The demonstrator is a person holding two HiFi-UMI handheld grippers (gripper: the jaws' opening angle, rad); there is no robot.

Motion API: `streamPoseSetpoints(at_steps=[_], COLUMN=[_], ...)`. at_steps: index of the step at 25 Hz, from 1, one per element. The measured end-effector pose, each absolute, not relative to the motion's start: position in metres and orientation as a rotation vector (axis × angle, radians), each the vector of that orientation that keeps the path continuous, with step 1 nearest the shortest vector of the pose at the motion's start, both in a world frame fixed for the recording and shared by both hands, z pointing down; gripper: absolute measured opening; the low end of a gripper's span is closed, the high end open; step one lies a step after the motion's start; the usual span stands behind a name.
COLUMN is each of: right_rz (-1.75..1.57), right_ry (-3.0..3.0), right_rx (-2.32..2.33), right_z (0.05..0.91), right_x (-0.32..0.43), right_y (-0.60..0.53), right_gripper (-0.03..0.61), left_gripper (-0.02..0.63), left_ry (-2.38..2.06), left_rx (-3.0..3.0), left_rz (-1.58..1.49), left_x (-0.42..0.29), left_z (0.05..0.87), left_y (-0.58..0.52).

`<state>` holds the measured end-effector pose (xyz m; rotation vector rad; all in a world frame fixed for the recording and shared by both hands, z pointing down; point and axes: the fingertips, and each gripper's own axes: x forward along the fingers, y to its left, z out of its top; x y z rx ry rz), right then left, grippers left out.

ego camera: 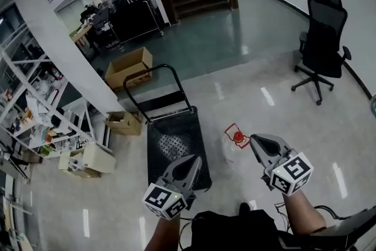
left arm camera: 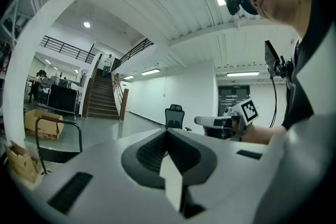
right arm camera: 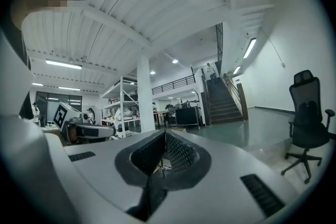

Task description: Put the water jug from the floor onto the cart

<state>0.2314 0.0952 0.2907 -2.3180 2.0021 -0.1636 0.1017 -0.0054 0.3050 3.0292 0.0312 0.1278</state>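
Water jug (ego camera: pixel 234 143) upright on floor (ego camera: pixel 282 109), cap (ego camera: pixel 238 137) up; left tongs (ego camera: pixel 196 159) and right tongs (ego camera: pixel 254 140) pressed together, empty.

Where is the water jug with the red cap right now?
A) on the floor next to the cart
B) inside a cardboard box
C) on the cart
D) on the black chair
A: the water jug stands on the shiny floor, just to the right of the cart.

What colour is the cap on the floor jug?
The cap is red; the head view shows it best.
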Motion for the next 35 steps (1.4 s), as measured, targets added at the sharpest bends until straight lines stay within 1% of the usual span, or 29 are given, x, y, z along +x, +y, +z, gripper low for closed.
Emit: streamPoseSetpoints(at_steps=[7, 12, 17, 24, 28, 35], right_rz=[-0.208, -0.212, -0.245, -0.464, -0.631, -1.004], right_ry=[1.932, 1.905, 1.807, 1.768, 1.742, 1.600], right_rx=[-2.339, -2.378, -2.399, -2.400, -2.369, -2.264], right_z=[0.298, 0.308, 0.325, 0.397, 0.460, 0.592], right_x=[0.293, 0.306, 0.338, 0.393, 0.435, 0.484], right_y=[0.039, -0.006, -0.042, -0.068, -0.079, -0.079], right_gripper=[0.002, 0.002, 0.003, 0.003, 0.011, 0.093], left_gripper=[0.002, 0.002, 0.002, 0.002, 0.002, 0.002], left_ry=[0.049, 0.064, 0.070, 0.060, 0.043, 0.077], left_rx=[3.012, 3.007, 2.972, 2.915, 2.855, 2.699], left_rz=[0.145, 0.132, 0.165, 0.315, 0.451, 0.668], left_x=[0.151, 0.161, 0.181, 0.228, 0.267, 0.332], left_z=[0.309, 0.315, 0.337, 0.385, 0.429, 0.526], left_y=[-0.060, -0.110, -0.153, -0.186, -0.191, -0.180])
